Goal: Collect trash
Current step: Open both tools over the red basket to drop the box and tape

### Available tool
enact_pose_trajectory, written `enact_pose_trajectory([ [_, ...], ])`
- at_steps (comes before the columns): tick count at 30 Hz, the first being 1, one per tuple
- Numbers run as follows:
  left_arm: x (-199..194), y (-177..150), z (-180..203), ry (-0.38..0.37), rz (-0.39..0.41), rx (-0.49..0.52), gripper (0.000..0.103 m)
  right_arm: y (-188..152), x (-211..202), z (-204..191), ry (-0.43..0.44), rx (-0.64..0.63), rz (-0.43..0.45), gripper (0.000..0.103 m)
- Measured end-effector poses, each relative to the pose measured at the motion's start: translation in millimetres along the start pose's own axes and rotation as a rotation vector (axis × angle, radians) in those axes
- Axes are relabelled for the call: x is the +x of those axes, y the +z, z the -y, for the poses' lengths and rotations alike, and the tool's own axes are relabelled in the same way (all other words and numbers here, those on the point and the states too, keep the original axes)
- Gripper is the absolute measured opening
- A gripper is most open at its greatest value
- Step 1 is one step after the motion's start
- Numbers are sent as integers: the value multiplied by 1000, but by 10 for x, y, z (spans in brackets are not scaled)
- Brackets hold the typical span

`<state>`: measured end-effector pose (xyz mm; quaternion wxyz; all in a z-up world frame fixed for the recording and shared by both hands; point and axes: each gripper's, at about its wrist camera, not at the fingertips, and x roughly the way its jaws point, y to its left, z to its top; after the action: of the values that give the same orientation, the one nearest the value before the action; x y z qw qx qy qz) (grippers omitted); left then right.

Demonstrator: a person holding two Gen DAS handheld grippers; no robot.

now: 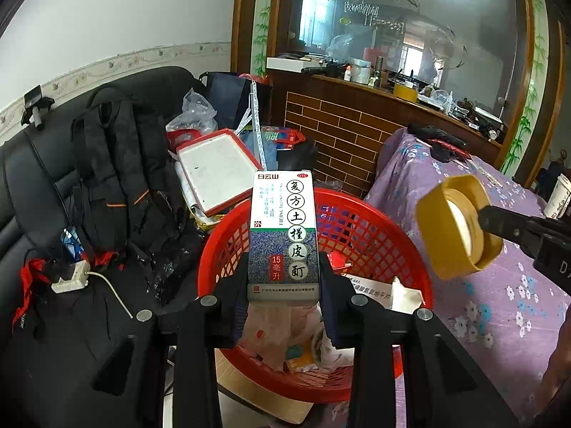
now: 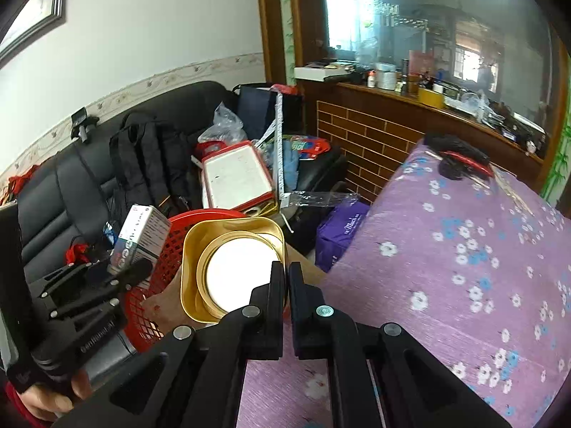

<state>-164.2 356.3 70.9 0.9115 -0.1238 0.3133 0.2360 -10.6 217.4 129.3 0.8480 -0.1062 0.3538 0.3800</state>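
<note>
Holding a medicine box (image 1: 283,235) above the red basket (image 1: 374,228), the left tongs (image 1: 283,274) clamp it; the right tongs (image 2: 286,278) pinch a gold lid's (image 2: 232,271) rim, which may slip and miss the basket

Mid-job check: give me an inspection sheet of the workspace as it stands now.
Surface: purple floral cloth, mostly bare; dark bundle at far end.
Job's things: medicine box over the red basket; gold lid beside the basket; paper scraps inside the basket.
Clutter: black backpack, red-rimmed tray, plastic bags on the sofa.
Grippers: left gripper shut on the medicine box; right gripper pinching the gold lid's rim.
Cables: white power strip with cord on the sofa.
Surroundings: brick-pattern counter, large mirror.
</note>
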Motion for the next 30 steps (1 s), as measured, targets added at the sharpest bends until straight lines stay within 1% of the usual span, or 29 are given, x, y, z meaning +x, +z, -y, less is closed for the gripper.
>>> enact_pose_trajectory([
  [7, 132, -30, -32, -11, -20, -4, 33, 20, 211, -99, 6, -11, -31, 4],
  [10, 152, -35, -22, 0, -10, 2, 33, 14, 295, -109, 9, -8, -47, 5],
  [11, 158, -30, -24, 4, -9, 4, 35, 9, 315, -105, 11, -5, -51, 7],
  [13, 156, -29, -34, 2, -6, -4, 42, 3, 323, -85, 27, 6, -53, 7],
  [14, 147, -30, -38, 2, -2, -8, 46, 0, 302, -73, 32, 13, -45, 7],
  [17, 87, -29, -31, 15, 23, -9, 48, 0, 162, -3, 31, 33, -8, 8],
  [18, 45, -29, -28, 20, 37, -19, 53, -2, 93, 30, 23, 43, 5, 8],
  [19, -19, -33, -24, 24, 56, -34, 56, -13, 7, 75, 21, 55, 18, 11],
  [20, -87, -32, -16, 25, 74, -42, 63, -23, -68, 104, 21, 62, 27, 21],
  [21, -173, -39, 11, 26, 96, -44, 70, -29, -141, 129, 16, 64, 38, 28],
  [22, -251, -46, 41, 28, 115, -42, 75, -46, -228, 154, 0, 66, 56, 42],
  [23, -359, -63, 78, 36, 144, -40, 83, -71, -322, 180, -18, 65, 74, 55],
  [24, -483, -88, 122, 44, 178, -37, 89, -117, -465, 207, -42, 59, 101, 60],
  [26, -701, -132, 209, 43, 229, -26, 93, -203, -674, 220, -73, 44, 134, 72],
  [27, -825, -167, 258, 41, 253, -19, 96, -275, -804, 223, -100, 31, 151, 76],
  [28, -943, -207, 304, 39, 275, -17, 99, -330, -893, 222, -118, 22, 161, 87],
  [29, -1028, -239, 340, 43, 288, -15, 102, -396, -989, 219, -133, 13, 175, 94],
  [30, -1120, -279, 381, 51, 297, -11, 103, -508, -1142, 214, -158, -4, 205, 95],
])
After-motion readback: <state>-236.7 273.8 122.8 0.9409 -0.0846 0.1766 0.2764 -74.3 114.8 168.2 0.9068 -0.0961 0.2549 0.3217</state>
